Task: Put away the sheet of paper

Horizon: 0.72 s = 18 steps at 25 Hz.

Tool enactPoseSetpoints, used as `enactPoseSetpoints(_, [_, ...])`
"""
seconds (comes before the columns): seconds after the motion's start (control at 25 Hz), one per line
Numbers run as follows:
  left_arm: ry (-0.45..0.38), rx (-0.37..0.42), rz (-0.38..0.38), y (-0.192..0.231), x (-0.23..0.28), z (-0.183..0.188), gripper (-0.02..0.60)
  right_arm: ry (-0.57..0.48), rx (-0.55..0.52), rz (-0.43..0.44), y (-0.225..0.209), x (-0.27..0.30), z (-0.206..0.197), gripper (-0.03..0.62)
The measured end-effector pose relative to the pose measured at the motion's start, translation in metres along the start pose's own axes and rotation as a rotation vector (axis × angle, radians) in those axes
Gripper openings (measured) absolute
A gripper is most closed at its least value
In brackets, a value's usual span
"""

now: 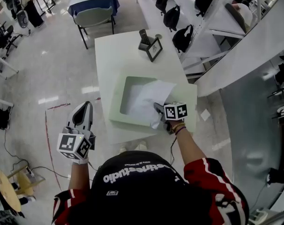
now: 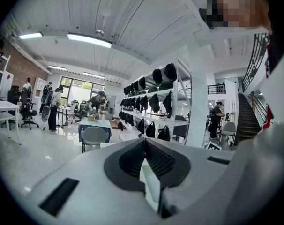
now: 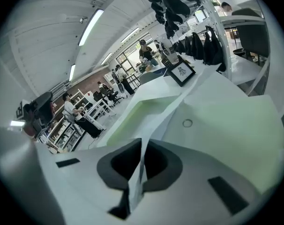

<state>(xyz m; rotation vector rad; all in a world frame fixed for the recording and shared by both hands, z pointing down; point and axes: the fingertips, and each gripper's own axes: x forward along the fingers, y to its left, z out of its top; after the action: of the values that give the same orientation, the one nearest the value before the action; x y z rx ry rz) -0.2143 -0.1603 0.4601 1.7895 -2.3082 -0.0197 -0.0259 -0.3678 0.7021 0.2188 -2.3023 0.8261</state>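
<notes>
A white sheet of paper (image 1: 149, 100) hangs crumpled over the hollow of a pale green box (image 1: 115, 112) on the white table (image 1: 109, 55). My right gripper (image 1: 157, 108) is shut on the sheet's near corner, above the box's front right rim. In the right gripper view the paper (image 3: 175, 104) runs edge-on out of the closed right gripper (image 3: 143, 146), across the green box (image 3: 226, 125). My left gripper (image 1: 85, 108) is off the table's left side, over the floor, shut and holding nothing. In the left gripper view, the left gripper (image 2: 145, 142) points level into the room.
At the table's far end stand a framed marker card (image 1: 154, 48) and a dark holder (image 1: 144, 38). A chair (image 1: 93, 18) is beyond it. Shelving with black bags (image 1: 182, 36) runs along the right. Cables and a red floor line (image 1: 48, 139) lie at left.
</notes>
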Motion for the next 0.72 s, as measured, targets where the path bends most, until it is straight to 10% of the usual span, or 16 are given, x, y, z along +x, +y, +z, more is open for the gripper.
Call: enactPoseSetpoints(0.72, [-0.004, 0.006, 0.03, -0.014, 0.01, -0.001, 0.006, 0.065, 0.042, -0.007, -0.018, 0.023, -0.022, 0.005])
